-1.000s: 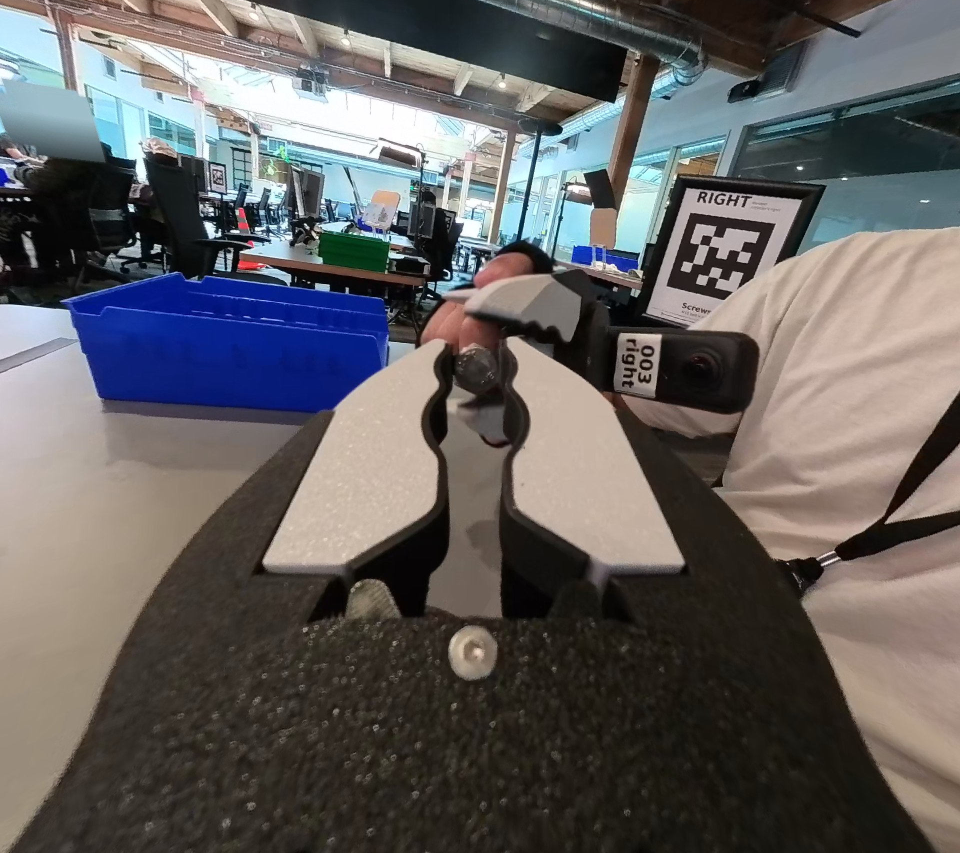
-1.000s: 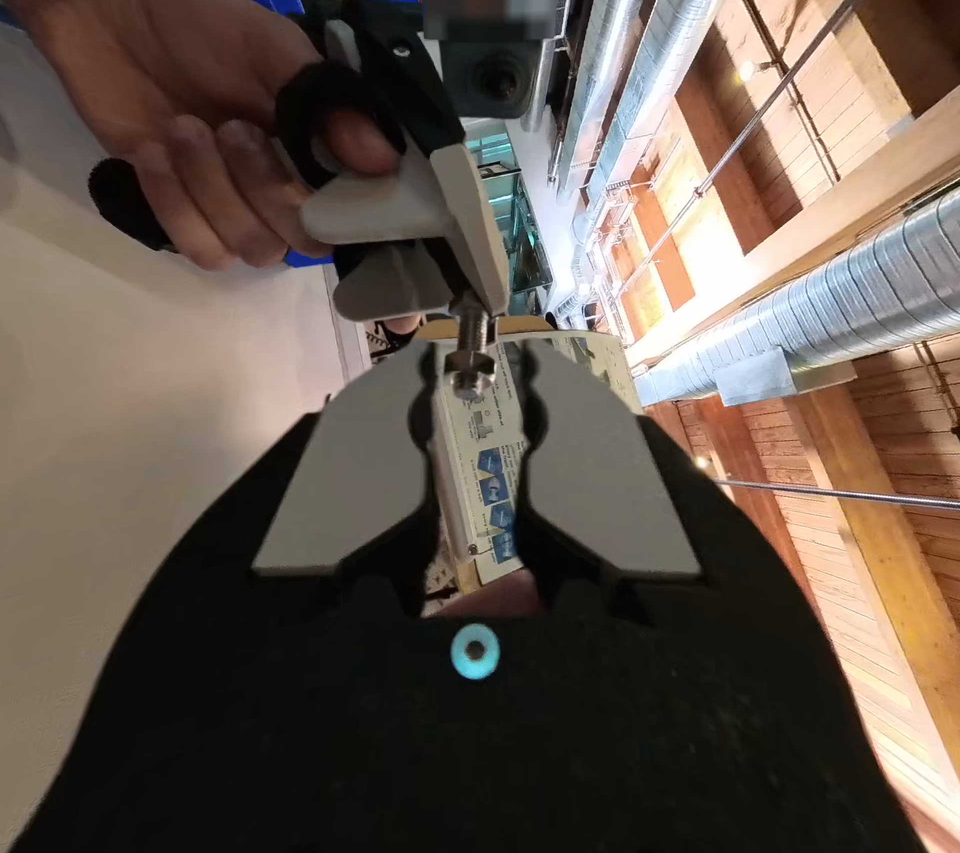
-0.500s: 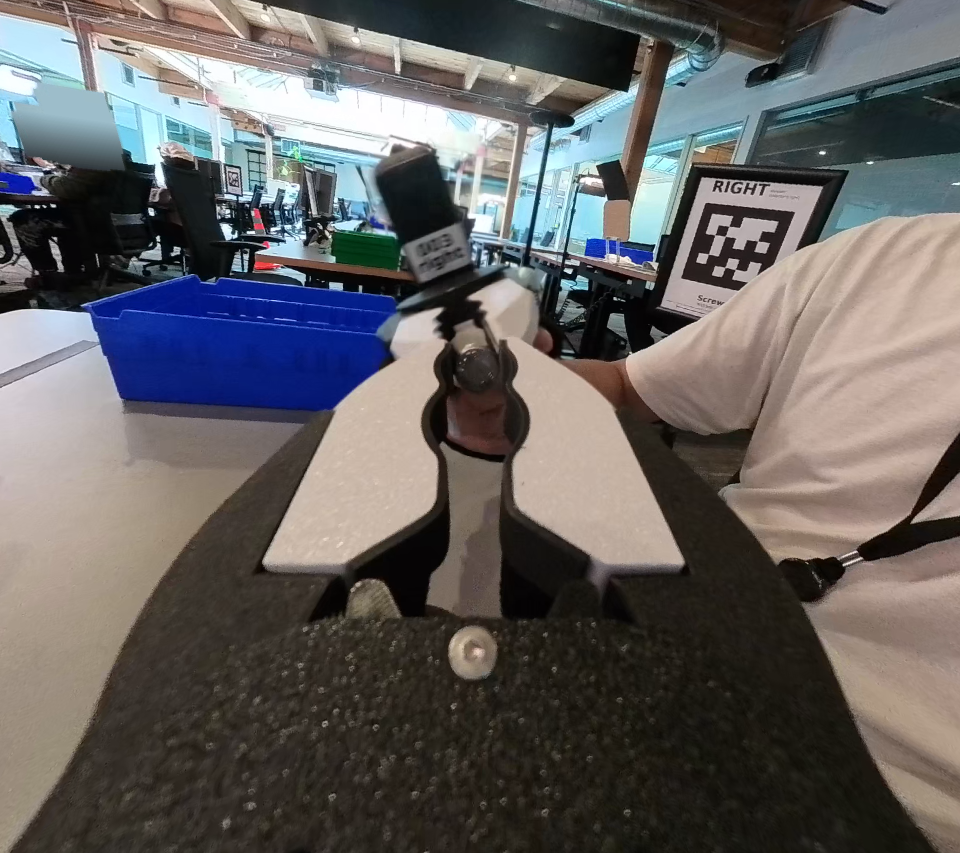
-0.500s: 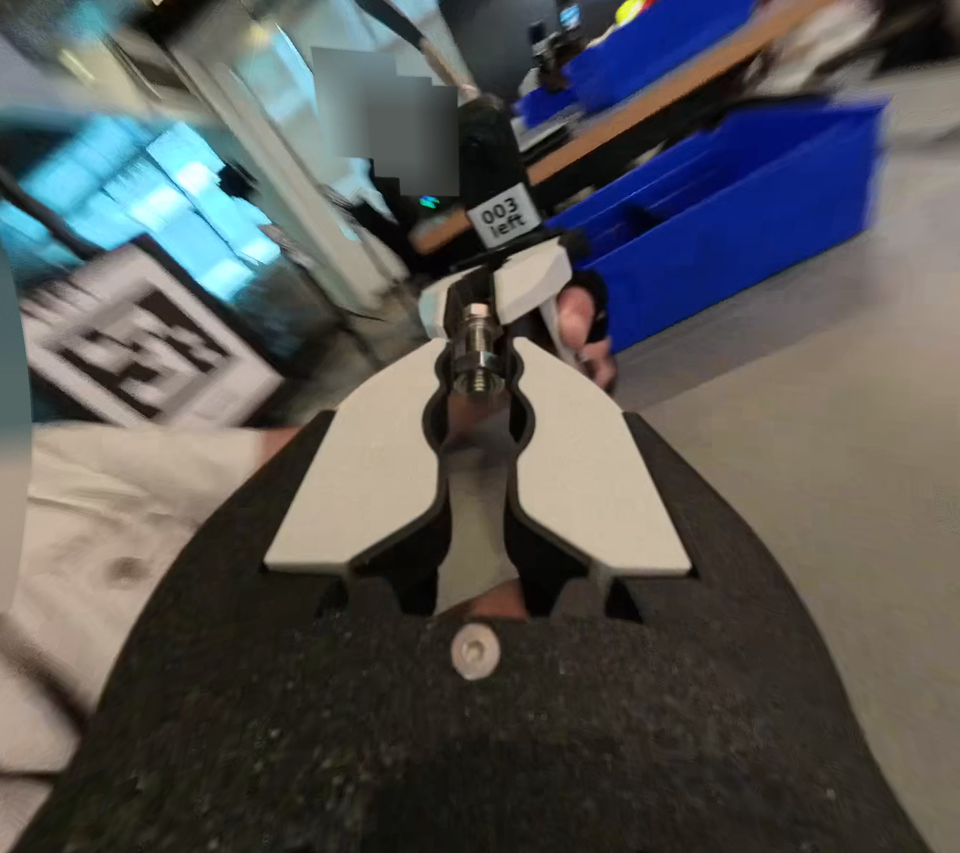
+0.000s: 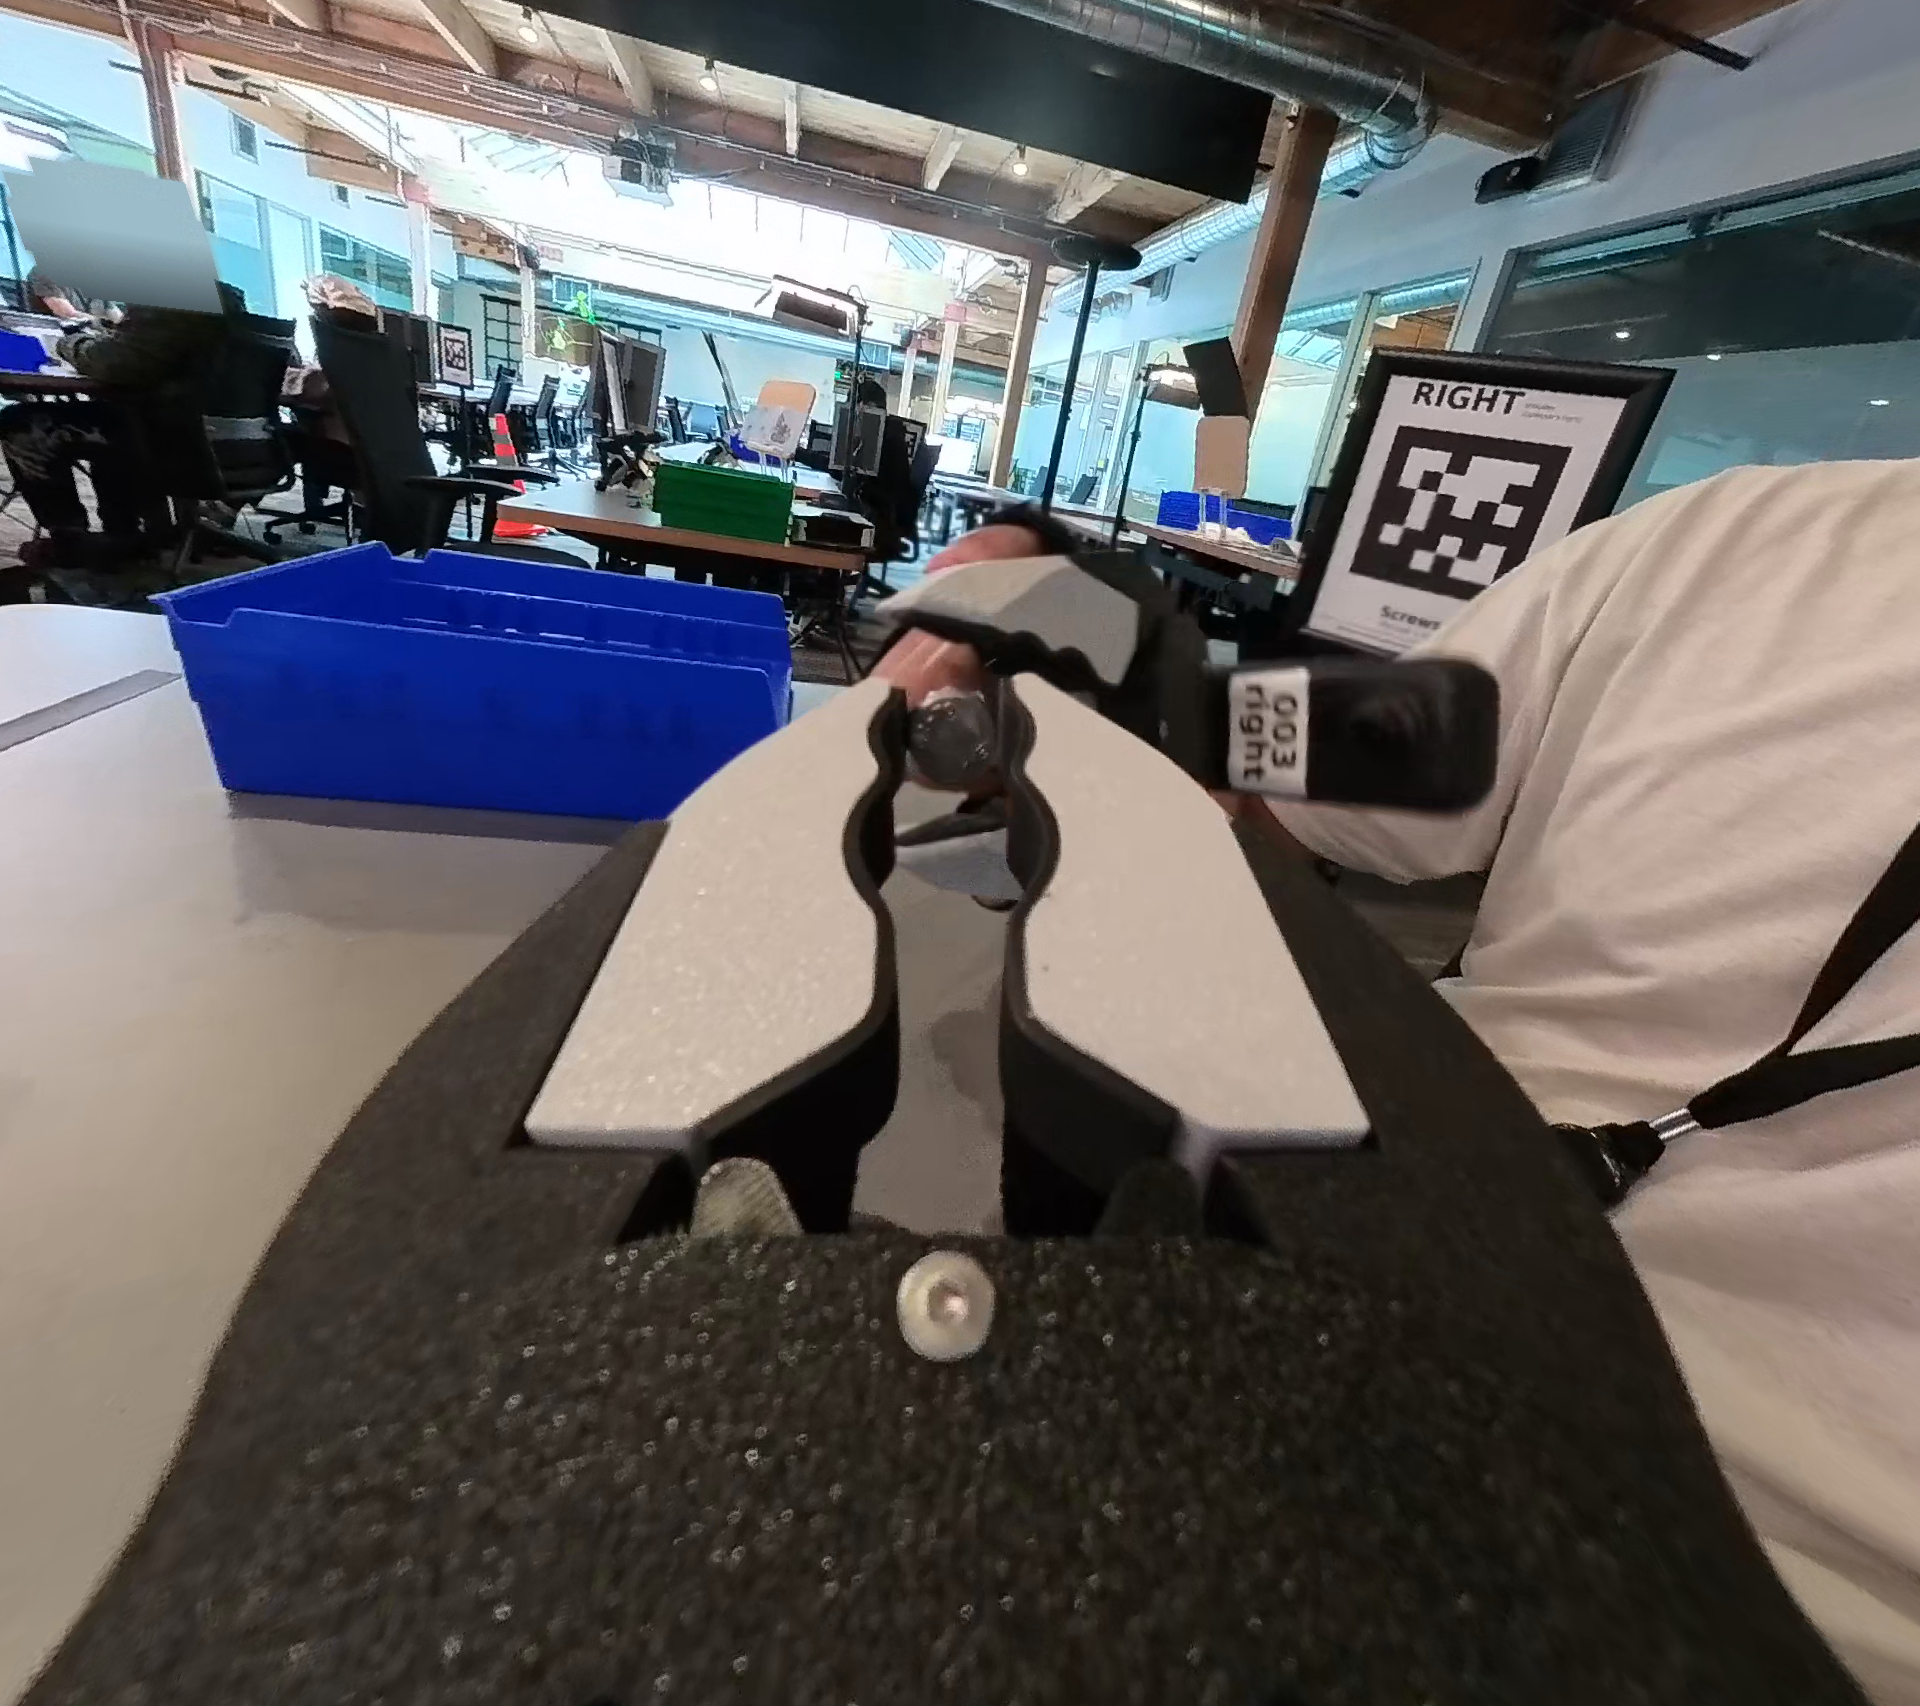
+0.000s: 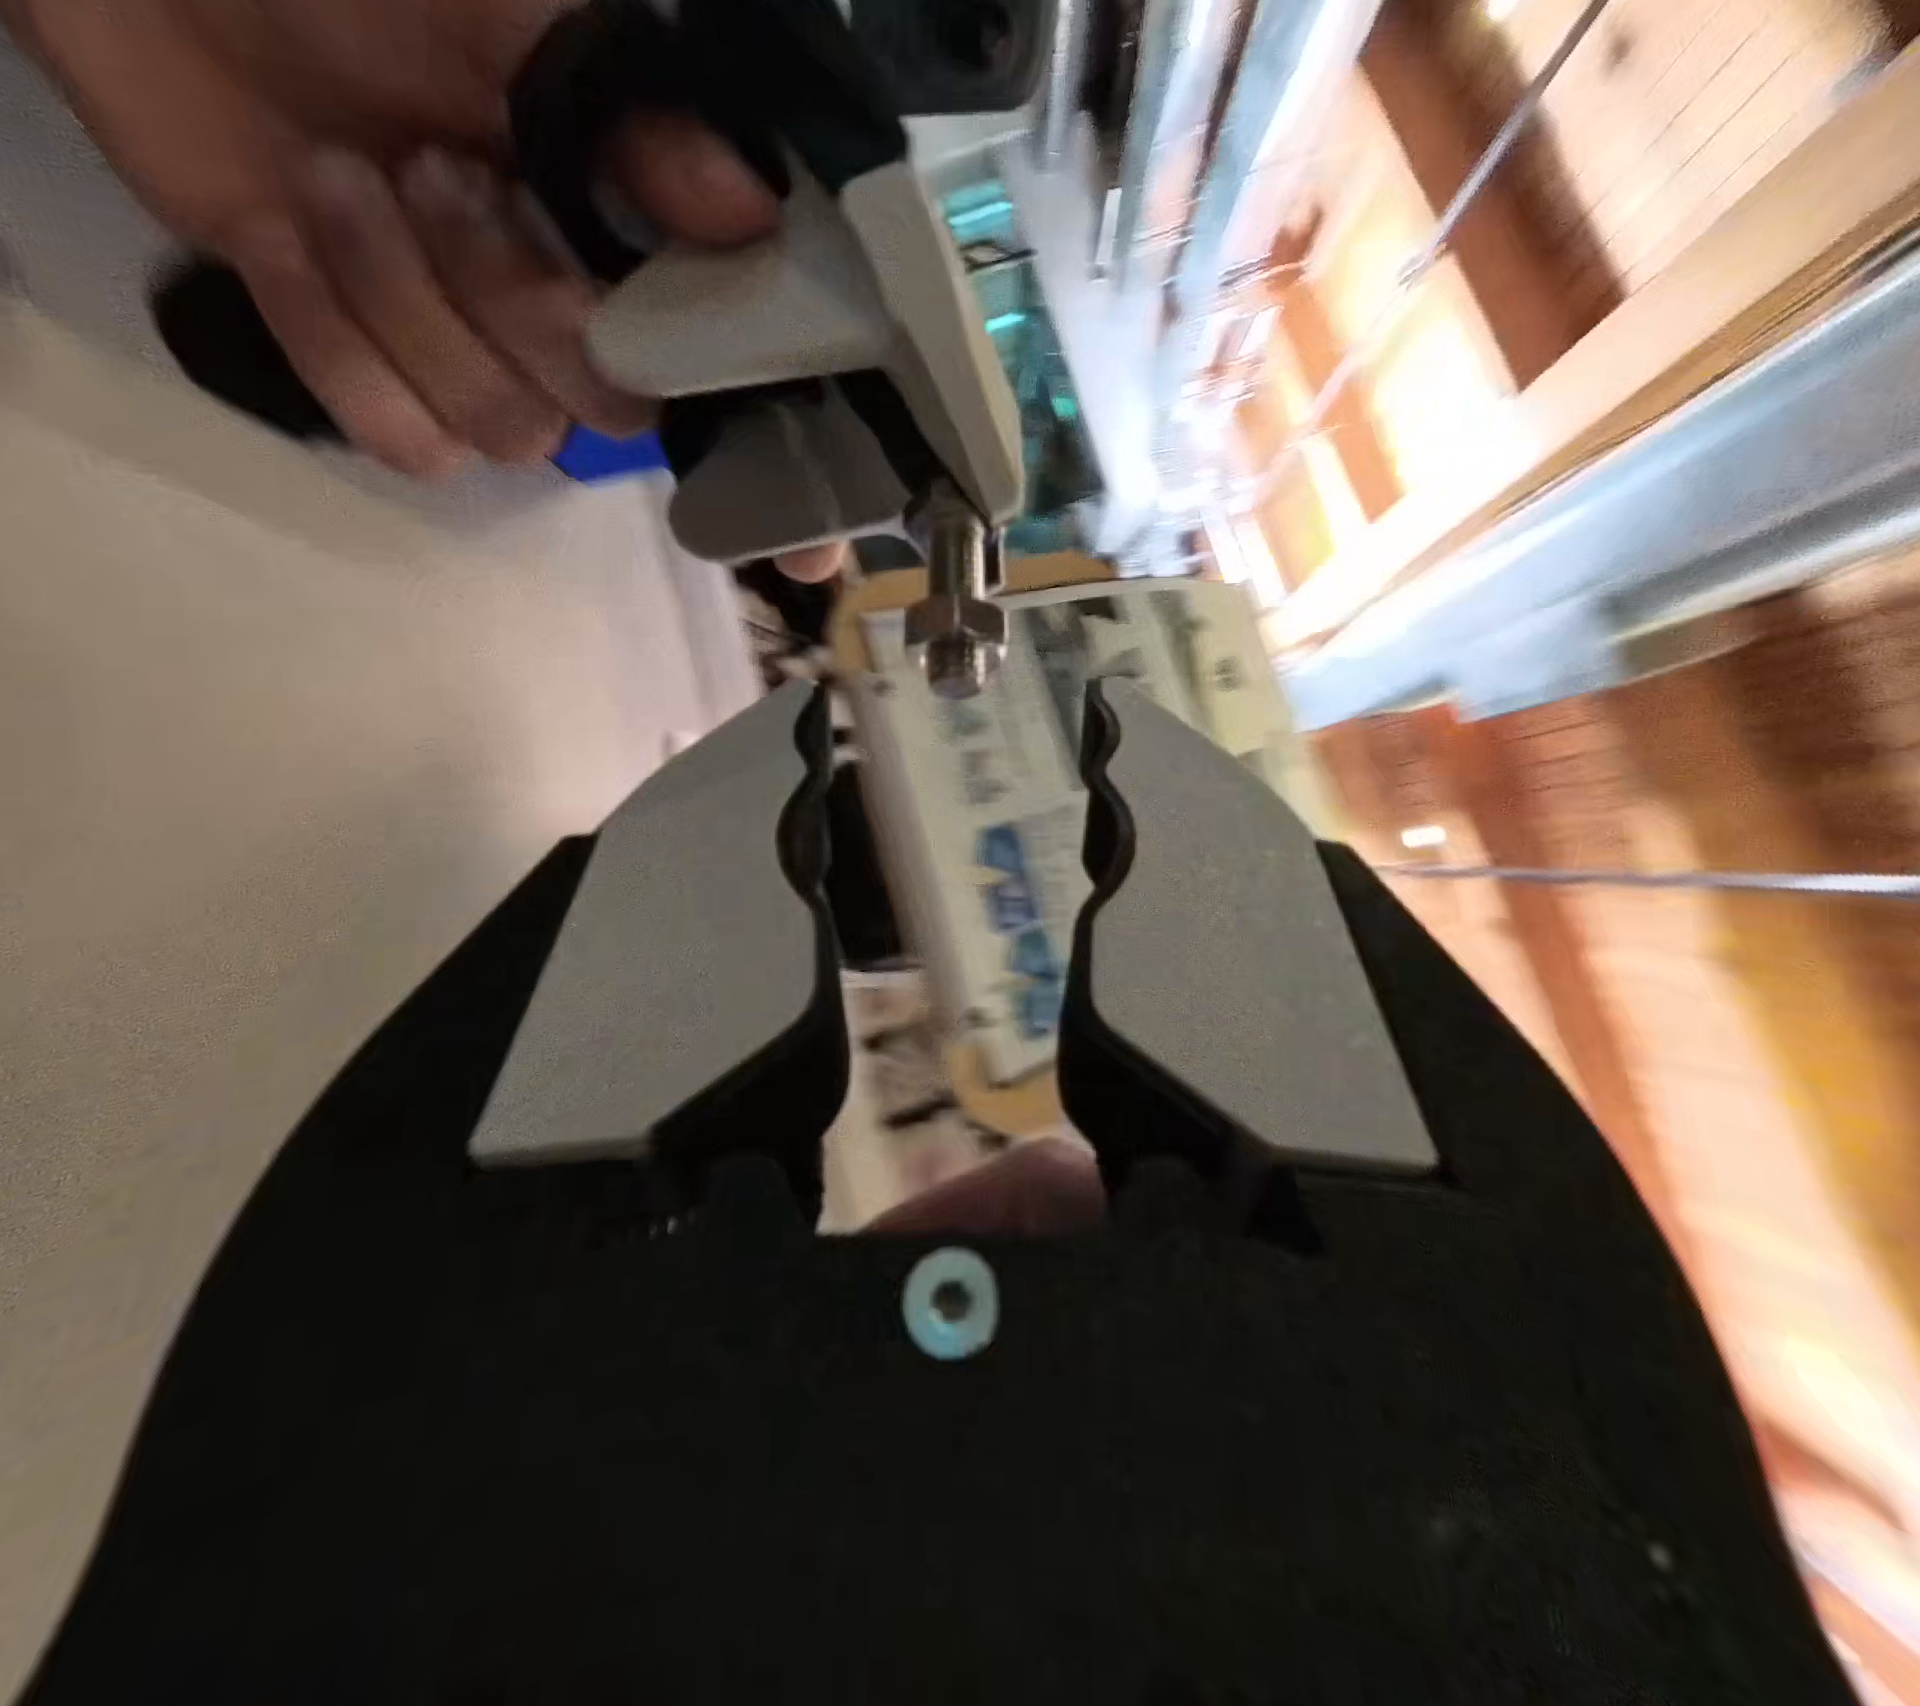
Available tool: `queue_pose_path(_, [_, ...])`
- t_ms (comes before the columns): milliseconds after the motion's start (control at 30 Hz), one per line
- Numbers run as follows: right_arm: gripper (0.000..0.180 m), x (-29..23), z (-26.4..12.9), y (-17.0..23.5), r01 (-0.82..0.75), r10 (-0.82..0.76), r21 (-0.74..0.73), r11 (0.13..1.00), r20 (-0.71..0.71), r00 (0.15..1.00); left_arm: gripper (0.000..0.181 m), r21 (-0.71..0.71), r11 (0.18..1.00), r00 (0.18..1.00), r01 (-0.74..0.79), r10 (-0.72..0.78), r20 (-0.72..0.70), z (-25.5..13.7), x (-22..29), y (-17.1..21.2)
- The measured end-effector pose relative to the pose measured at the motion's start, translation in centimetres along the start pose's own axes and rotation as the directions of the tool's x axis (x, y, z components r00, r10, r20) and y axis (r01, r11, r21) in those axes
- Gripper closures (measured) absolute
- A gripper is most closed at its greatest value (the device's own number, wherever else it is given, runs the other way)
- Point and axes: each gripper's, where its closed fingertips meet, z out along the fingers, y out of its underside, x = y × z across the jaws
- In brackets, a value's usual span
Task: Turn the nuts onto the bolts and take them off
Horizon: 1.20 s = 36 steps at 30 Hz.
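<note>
1. Grey table (image 5: 156, 981) spreads under both tools in a big open workshop with wooden ceiling beams.
2. Left gripper (image 5: 951, 737) has its jaws closed on the head of the bolt (image 5: 948, 740), held above the table.
3. Right gripper (image 6: 951, 711) has its jaws apart, just short of the nut (image 6: 954, 617), which sits partway along the bolt's thread.
4. Farther back, a blue bin (image 5: 488, 690) stands on the table.
5. Beyond it stands a framed marker sign (image 5: 1475, 503).
</note>
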Motion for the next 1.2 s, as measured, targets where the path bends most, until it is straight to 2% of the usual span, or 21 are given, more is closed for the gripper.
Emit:
queue_pose_path(67, [0.135,-0.3,0.2,-0.4,0.129,-0.129,-0.013,0.992,-0.017,0.992,0.165,-0.009,1.0,1.0,0.007,-0.007,-0.01,0.1,0.1,0.2])
queue_pose_path(167, [0.162,-0.3,0.3,-1.0,0.096,-0.095,0.025,0.995,-0.007,0.995,0.164,-0.025,1.0,1.0,0.011,-0.011,-0.023,0.2,0.4,0.5])
queue_pose_path(200, [0.162,-0.3,0.3,-1.0,0.068,-0.069,0.03,0.997,0.014,0.998,0.164,-0.024,1.0,1.0,0.008,-0.008,-0.023,0.2,0.4,0.5])
queue_pose_path(267, [0.162,-0.4,0.3,-1.1,-0.08,0.076,0.039,0.996,0.104,0.992,0.165,-0.024,1.0,1.0,0.004,-0.005,-0.026,0.2,0.5,0.4])
queue_pose_path(333, [0.162,-0.7,0.3,-1.2,-0.343,0.33,0.015,0.939,0.238,0.914,0.164,-0.022,1.0,1.0,-0.003,0.002,-0.021,0.2,0.5,0.4])
queue_pose_path(400, [0.162,-1.1,0.3,-1.5,-0.648,0.619,-0.067,0.759,0.383,0.686,0.164,-0.017,1.0,1.0,-0.008,0.008,-0.016,0.2,0.4,0.2])
queue_pose_path(467, [0.162,-1.3,0.1,-2.0,-0.858,0.802,-0.196,0.475,0.498,0.33,0.164,-0.014,1.0,1.0,-0.01,0.01,-0.017,0.2,0.5,0.1])
queue_pose_path(533, [0.162,-1.2,-0.1,-2.3,-0.921,0.837,-0.33,0.206,0.546,-0.009,0.165,-0.016,1.0,1.0,-0.018,0.018,-0.01,0.2,0.4,0.2])
queue_pose_path(600, [0.162,-0.6,-0.3,-2.6,-0.872,0.757,-0.484,-0.076,0.542,-0.366,0.165,-0.019,1.0,1.0,-0.023,0.023,-0.007,0.2,0.4,0.2])
queue_pose_path(633, [0.162,-0.3,-0.2,-2.4,-0.819,0.696,-0.542,-0.187,0.516,-0.5,0.165,-0.021,0.999,1.0,-0.03,0.03,0.005,0.3,0.3,0.2])
queue_pose_path(700, [0.162,-0.4,-0.4,-2.5,-0.718,0.585,-0.634,-0.287,0.478,-0.655,0.164,-0.024,0.999,0.999,-0.032,0.032,0.006,0.3,0.2,0.2])
queue_pose_path(733, [0.162,-0.5,-0.4,-2.6,-0.707,0.562,-0.642,-0.296,0.481,-0.673,0.164,-0.026,0.999,0.999,-0.032,0.033,0.006,0.2,0.2,0.3])
queue_pose_path(767, [0.162,-0.5,-0.3,-2.5,-0.743,0.584,-0.609,-0.279,0.507,-0.634,0.165,-0.027,0.999,0.999,-0.034,0.034,0.012,0.2,0.1,0.3])
queue_pose_path(833, [0.147,-0.3,-0.1,-2.0,-0.88,0.712,-0.449,-0.152,0.568,-0.413,0.165,-0.019,0.999,0.999,-0.025,0.026,0.019,0.1,-0.1,0.3])
queue_pose_path(867, [0.136,-0.4,-0.1,-1.8,-0.934,0.776,-0.355,-0.022,0.584,-0.24,0.165,-0.013,1.0,1.0,-0.018,0.018,0.017,0.0,-0.1,0.2])
queue_pose_path(933, [0.127,-1.2,-0.1,-0.9,-0.915,0.815,-0.165,0.368,0.532,0.231,0.164,-0.002,1.0,1.0,-0.003,0.003,0.011,-0.1,-0.2,0.1])
queue_pose_path(1000, [0.128,-0.8,-0.2,-0.2,-0.701,0.653,-0.002,0.713,0.367,0.663,0.164,-0.006,1.0,1.0,0.004,-0.004,0.011,-0.1,-0.3,0.2])
queue_pose_path(1033, [0.13,-0.4,0.0,0.2,-0.533,0.51,0.023,0.846,0.255,0.822,0.165,-0.01,1.0,1.0,0.009,-0.009,0.005,0.0,-0.3,0.3])
queue_pose_path(1100, [0.13,0.2,0.1,0.6,-0.138,0.136,0.023,0.99,0.067,0.988,0.165,-0.02,1.0,1.0,0.013,-0.013,-0.001,0.1,-0.2,0.6])
queue_pose_path(1133, [0.132,0.3,0.1,0.5,0.024,-0.024,0.009,1.0,0.001,1.0,0.165,-0.025,1.0,1.0,0.015,-0.015,-0.004,0.2,-0.2,0.7])
queue_pose_path(1200, [0.135,-0.6,0.2,-0.2,0.156,-0.156,0.019,0.988,-0.004,0.988,0.165,-0.025,1.0,1.0,0.016,-0.016,-0.007,0.3,-0.1,0.7])
